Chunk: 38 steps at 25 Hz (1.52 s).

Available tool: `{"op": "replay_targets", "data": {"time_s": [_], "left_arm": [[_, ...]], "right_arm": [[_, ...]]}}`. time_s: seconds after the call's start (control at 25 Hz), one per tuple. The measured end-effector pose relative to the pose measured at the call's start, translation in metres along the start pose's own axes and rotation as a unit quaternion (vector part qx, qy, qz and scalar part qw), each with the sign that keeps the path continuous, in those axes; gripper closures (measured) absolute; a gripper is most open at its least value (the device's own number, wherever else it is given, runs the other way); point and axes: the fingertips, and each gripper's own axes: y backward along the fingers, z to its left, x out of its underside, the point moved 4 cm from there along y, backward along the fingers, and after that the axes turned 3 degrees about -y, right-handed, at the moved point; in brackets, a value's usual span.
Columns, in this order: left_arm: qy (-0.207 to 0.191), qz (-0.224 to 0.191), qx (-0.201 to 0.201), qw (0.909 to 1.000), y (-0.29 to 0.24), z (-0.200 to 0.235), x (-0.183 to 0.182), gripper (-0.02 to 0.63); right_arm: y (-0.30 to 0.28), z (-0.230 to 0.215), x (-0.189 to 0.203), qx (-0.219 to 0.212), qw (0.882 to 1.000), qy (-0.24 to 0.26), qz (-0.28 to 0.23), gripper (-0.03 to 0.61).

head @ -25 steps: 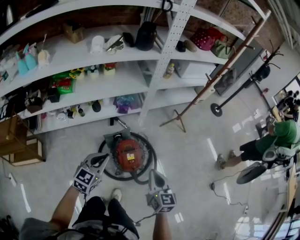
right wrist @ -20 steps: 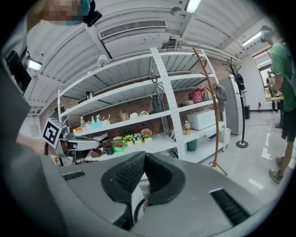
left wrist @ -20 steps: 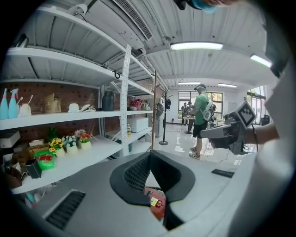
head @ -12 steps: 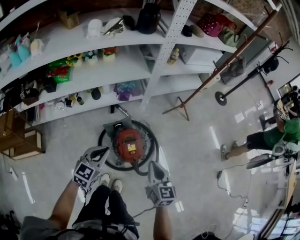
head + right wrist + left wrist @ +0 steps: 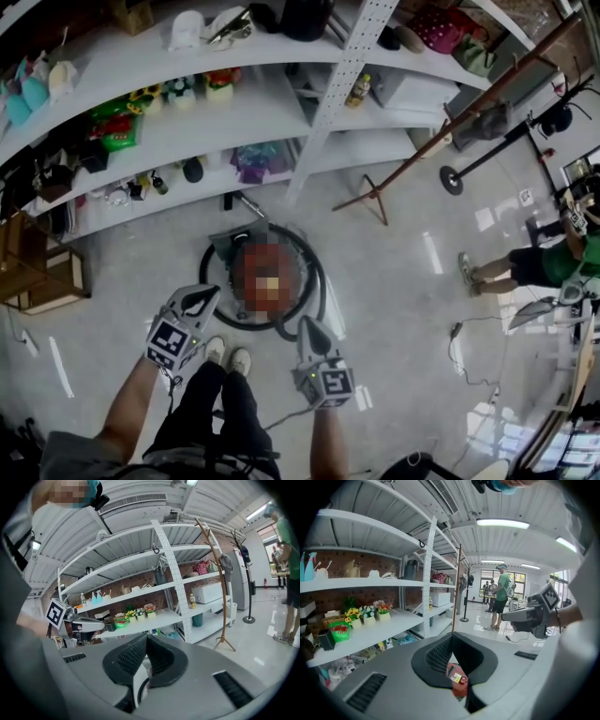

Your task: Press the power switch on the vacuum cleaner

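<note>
Vacuum cleaner [image 5: 265, 281] sits on floor [image 5: 394, 309] at 12 o'clock from person's shoes [image 5: 229, 356], hose [image 5: 317, 281] looped round it. L gripper [image 5: 206, 294] hovers at its 8 o'clock, R gripper [image 5: 307, 324] at 5 o'clock. Both have jaws closed, nothing between.

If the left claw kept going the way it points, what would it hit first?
Probably the red vacuum cleaner, seen between its jaws, though the black hose ringing it may come first.
</note>
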Motion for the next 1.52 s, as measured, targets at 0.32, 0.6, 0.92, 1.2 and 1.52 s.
{"op": "replay_targets", "data": {"time_s": [0.32, 0.6, 0.92, 1.2, 1.52], "left_arm": [[-0.007, 0.024, 0.018, 0.9995, -0.021, 0.003, 0.053, 0.605], [0.005, 0.033, 0.020, 0.9993, -0.030, 0.006, 0.079, 0.604], [0.010, 0.048, 0.023, 0.9985, -0.043, 0.009, 0.118, 0.604], [0.007, 0.064, 0.032, 0.9974, -0.056, 0.007, 0.155, 0.604], [0.023, 0.071, 0.030, 0.9968, -0.071, 0.007, 0.192, 0.604]], "right_arm": [[-0.026, -0.009, 0.043, 0.005, 1.000, -0.005, 0.017, 0.575], [-0.044, -0.012, 0.078, -0.002, 1.000, -0.009, 0.030, 0.575], [-0.064, -0.021, 0.116, -0.009, 0.999, -0.004, 0.047, 0.575], [-0.084, -0.032, 0.154, -0.014, 0.998, -0.011, 0.068, 0.575], [-0.112, -0.043, 0.193, -0.021, 0.997, -0.017, 0.075, 0.575]]}}
